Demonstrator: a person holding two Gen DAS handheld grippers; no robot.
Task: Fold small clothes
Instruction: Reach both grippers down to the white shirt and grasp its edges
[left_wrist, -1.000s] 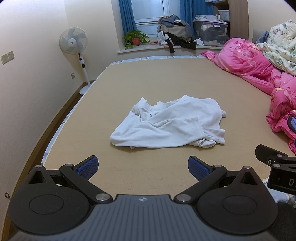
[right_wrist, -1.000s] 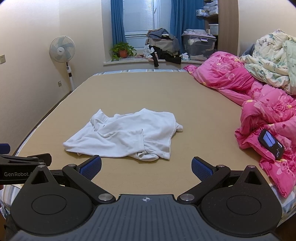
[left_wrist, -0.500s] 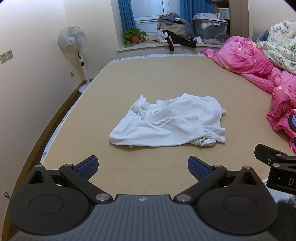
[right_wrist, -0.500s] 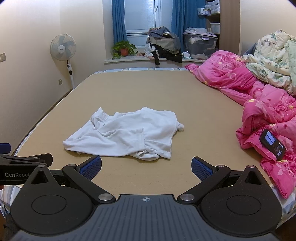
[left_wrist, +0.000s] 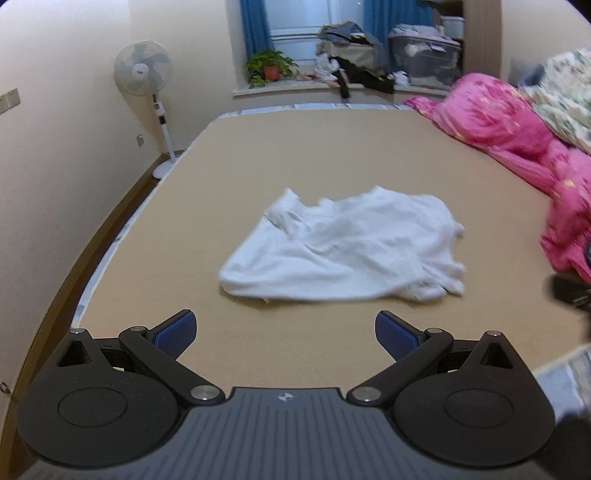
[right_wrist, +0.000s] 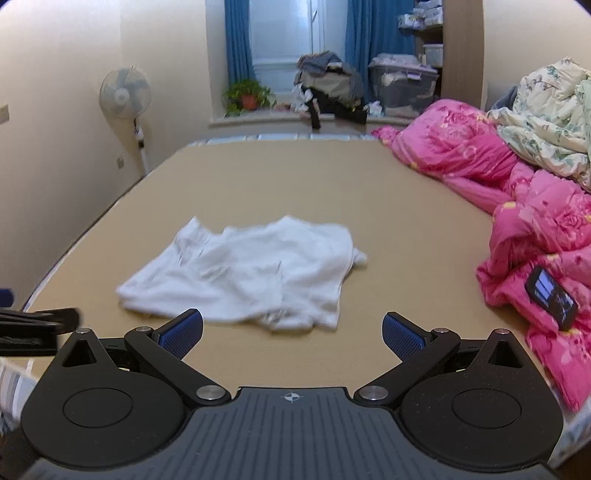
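Both grippers — left gripper (left_wrist: 284, 328), right gripper (right_wrist: 291, 328), jaws apart (holding nothing) — are closing in on the crumpled white cotton garment (left_wrist: 343, 247); folding is not yet begun.

The shirt (left_wrist: 343, 247) is smeared by motion blur in both views, so its folds and hems cannot be told apart. The right gripper (left_wrist: 570, 291) is a dark blur cut off at the left view's edge; the phone (right_wrist: 551, 297) screen is unreadable.
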